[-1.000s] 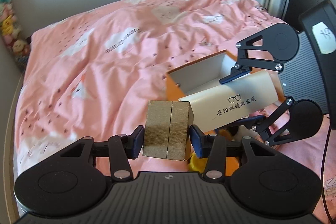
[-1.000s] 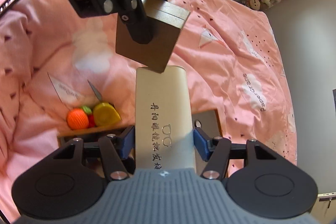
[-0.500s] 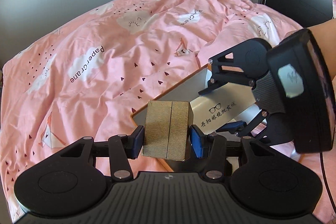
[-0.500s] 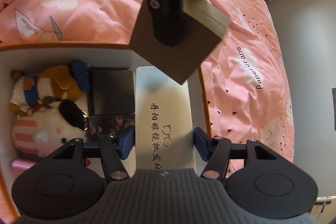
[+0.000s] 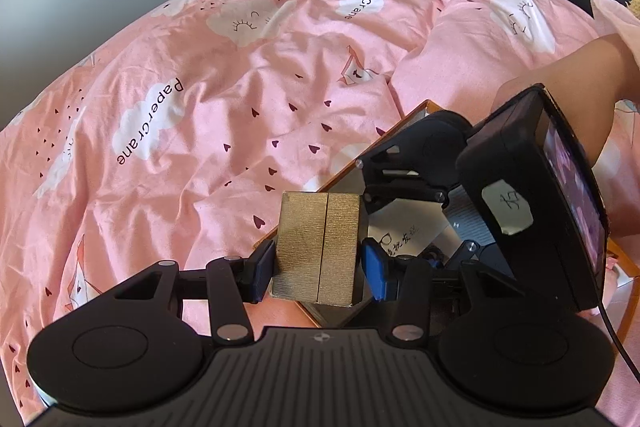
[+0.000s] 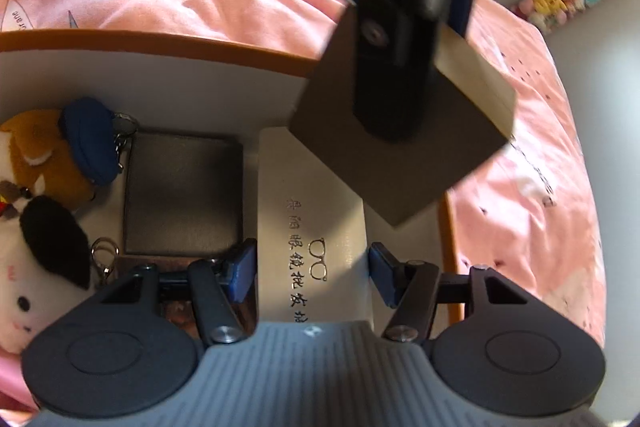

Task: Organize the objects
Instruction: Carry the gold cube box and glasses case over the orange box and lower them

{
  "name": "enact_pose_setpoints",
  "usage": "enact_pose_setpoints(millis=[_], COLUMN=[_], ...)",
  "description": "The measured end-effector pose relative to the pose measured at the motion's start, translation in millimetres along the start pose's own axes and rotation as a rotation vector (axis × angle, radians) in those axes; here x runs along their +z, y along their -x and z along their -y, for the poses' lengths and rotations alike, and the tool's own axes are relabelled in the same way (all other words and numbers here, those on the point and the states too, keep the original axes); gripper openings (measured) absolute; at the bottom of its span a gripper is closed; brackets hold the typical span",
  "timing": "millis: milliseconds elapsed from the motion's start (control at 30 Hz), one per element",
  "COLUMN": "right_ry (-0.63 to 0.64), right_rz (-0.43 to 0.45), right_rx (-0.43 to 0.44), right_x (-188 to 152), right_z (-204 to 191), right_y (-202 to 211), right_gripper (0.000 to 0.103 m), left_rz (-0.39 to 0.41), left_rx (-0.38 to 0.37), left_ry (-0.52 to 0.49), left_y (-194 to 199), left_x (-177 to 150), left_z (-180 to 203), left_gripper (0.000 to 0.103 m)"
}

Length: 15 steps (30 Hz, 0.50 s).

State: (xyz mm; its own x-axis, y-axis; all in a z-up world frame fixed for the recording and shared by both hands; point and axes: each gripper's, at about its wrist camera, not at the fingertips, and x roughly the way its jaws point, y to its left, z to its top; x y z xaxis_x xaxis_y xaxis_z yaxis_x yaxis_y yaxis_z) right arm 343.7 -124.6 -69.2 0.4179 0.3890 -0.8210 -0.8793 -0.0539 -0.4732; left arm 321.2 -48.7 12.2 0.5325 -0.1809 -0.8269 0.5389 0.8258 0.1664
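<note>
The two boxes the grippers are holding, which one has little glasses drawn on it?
The long white box in the right gripper has the glasses drawing and printed characters. The gold box in the left gripper is plain and squarer.

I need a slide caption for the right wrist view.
Right gripper lowers a white case into the box.
</note>
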Motion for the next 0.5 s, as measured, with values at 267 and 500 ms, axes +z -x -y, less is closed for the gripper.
enact_pose_setpoints(millis=[267, 500], right_ry=[-0.024, -0.051], right_rz=[0.004, -0.023], right_rx=[0.022, 0.026], right_x=[-2.4, -1.7], right_z=[2.9, 1.9], right_y=[-17.6, -21.2], right_gripper=[0.062, 0.061], left_rz=[-0.028, -0.057], left_rx=[-0.014, -0.008], left_ry=[-0.021, -0.021], left_y=[-19.5, -30.8], left_x=[1.6, 0.4], left_z=[1.8, 4.2], left_gripper=[0.054, 0.054])
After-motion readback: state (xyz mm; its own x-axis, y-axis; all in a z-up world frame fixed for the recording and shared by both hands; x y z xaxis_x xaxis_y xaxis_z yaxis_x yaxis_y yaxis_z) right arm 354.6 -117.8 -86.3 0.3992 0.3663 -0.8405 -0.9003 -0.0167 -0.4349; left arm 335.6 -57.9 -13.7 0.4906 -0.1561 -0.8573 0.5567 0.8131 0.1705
